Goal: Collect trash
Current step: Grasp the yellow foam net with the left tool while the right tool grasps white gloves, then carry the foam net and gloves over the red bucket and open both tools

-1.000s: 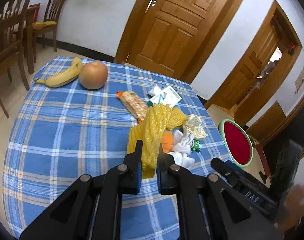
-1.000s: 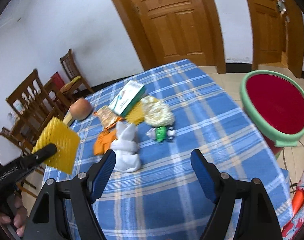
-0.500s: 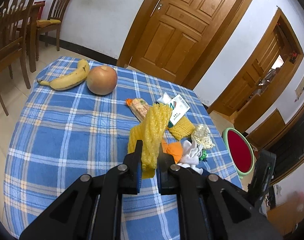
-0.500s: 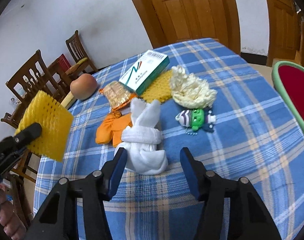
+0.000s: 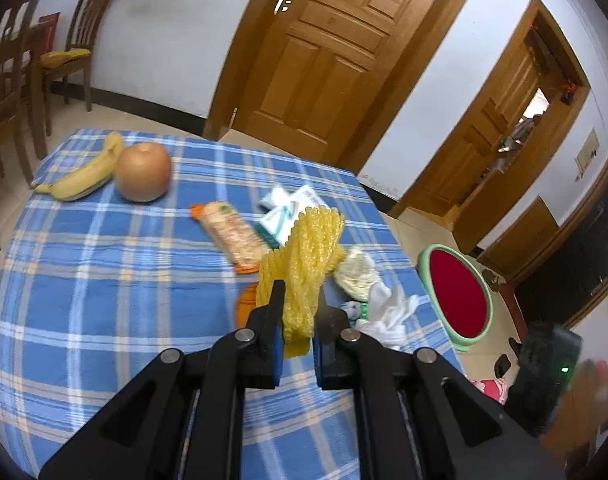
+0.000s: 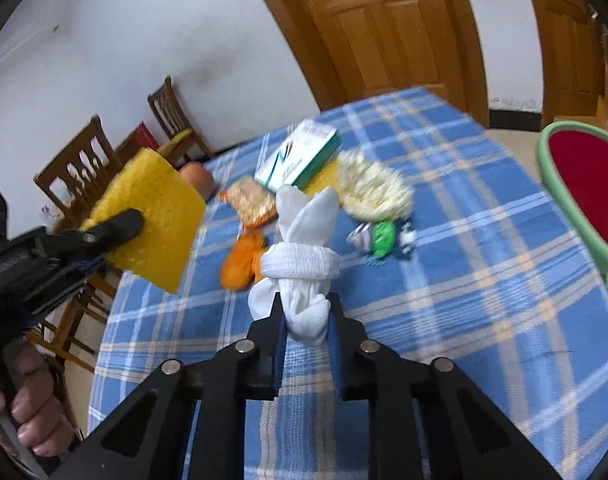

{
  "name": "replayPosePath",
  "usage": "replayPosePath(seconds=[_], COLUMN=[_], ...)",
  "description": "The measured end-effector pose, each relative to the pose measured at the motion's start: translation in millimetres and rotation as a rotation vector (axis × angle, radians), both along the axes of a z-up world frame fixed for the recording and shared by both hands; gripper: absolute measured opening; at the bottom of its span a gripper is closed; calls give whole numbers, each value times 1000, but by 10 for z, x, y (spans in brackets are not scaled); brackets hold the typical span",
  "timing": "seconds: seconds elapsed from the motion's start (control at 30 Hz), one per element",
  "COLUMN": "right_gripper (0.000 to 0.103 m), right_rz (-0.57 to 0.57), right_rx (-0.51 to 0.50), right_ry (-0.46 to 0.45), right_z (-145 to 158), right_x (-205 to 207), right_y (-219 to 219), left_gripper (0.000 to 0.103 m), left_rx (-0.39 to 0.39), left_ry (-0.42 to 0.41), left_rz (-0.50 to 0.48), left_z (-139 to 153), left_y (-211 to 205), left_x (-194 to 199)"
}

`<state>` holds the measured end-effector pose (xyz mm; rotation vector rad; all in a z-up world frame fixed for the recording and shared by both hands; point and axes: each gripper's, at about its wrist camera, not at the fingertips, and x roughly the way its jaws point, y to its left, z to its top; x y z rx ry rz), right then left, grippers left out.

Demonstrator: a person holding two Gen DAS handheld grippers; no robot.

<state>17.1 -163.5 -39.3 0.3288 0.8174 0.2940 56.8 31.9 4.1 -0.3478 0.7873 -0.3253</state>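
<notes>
Between the left gripper (image 5: 299, 312) fingers: yellow foam net (image 5: 304, 264), clamped, held up off the blue plaid tablecloth (image 5: 104, 280). Lower end of net sticks out below the pads; upper part blocks whatever sits right behind it. Same net seen from right wrist view at far left (image 6: 152, 216), pinched flat, in the air beside the table edge.

Right gripper (image 6: 304, 312) nearly closed around the knotted white cloth (image 6: 304, 264); lower lump sits between the fingers. Can't tell if the pads actually press it or if it's lifted off the table. Right view motion-blurred, detail soft.

On the table past the cloth: orange scrap (image 6: 240, 264), partly hidden behind it; snack wrapper (image 6: 254, 200); white-green box (image 6: 300, 156) lying on another yellow net piece, mostly covered; pale shredded wad (image 6: 372, 188); small green toy (image 6: 380, 236), too blurred to identify.

Far end, left view: banana (image 5: 84, 176) touching apple (image 5: 144, 172).

Off the table's right side: red bin with green rim (image 5: 456, 292), cut off by frame edge in right view. Dark object at lower right of left view, unclear.
</notes>
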Motion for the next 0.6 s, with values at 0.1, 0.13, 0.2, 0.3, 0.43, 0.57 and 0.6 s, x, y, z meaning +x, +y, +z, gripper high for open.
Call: replayPosePath(seconds=[0.1,0.13,0.2,0.3,0.43,0.57,0.6], right_gripper=[20,20,20,20,20,20,20], right_rz=[-46,-66,-104,-174,-255,-328,-345], right_rx=[-2,-2,1,1,0,9,14], right_ry=[-48,-62,-85,-106,-133,-158,-159], right_z=[139,182,259,329,391,429,426], right_x=[-88,-113,-153,-189,-247,-303,-305], right_y=[-186,-258,-392,-628,-925,-1232,-1320], left_gripper=[10,10,10,10,10,10,10], left_rx=[3,5,10,18,34,43,46], left_ry=[-7,-10,-17,-33,-49,-53,-58], left_rz=[-27,-37,-59,-95,-139,-202,-216], left_z=[52,69,104,168,240,291,304], left_y=[-140,-193,-308,-504,-788,-1135,-1211], left_x=[23,33,50,75,122,188,201])
